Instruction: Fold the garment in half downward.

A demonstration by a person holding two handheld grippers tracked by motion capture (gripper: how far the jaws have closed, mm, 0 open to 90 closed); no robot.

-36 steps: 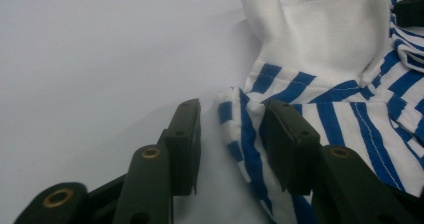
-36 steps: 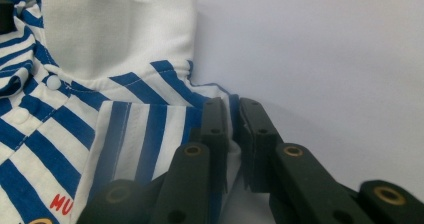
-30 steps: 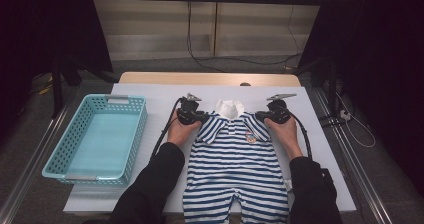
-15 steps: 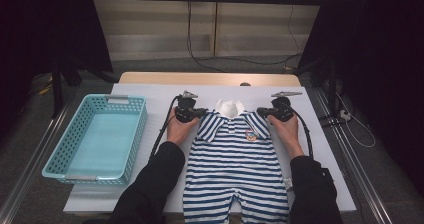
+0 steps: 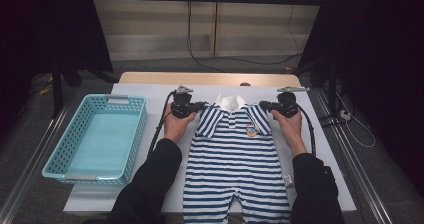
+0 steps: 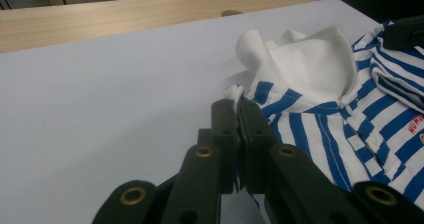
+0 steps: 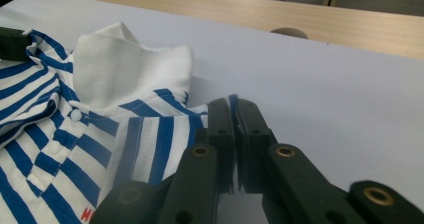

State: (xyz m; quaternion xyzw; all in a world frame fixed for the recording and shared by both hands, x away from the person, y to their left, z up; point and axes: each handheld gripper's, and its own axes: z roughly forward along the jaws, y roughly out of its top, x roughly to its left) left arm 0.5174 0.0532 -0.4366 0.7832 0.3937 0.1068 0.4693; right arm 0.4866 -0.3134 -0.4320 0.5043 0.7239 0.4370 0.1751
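The striped romper (image 5: 235,164) lies flat on the white worktop (image 5: 125,194), white collar (image 5: 230,102) at the far end and legs toward the near edge, right of the turquoise basket (image 5: 95,136). The left gripper (image 5: 199,105) has its fingers (image 6: 225,129) clamped on the romper's left shoulder. The right gripper (image 5: 263,105) has its fingers (image 7: 250,124) pinching the right shoulder.

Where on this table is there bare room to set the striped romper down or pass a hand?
Free: the white sheet beyond the collar up to the wooden edge, the strip right of the right tongs, and the basket. Crowded: the centre, under the striped romper and forearms.
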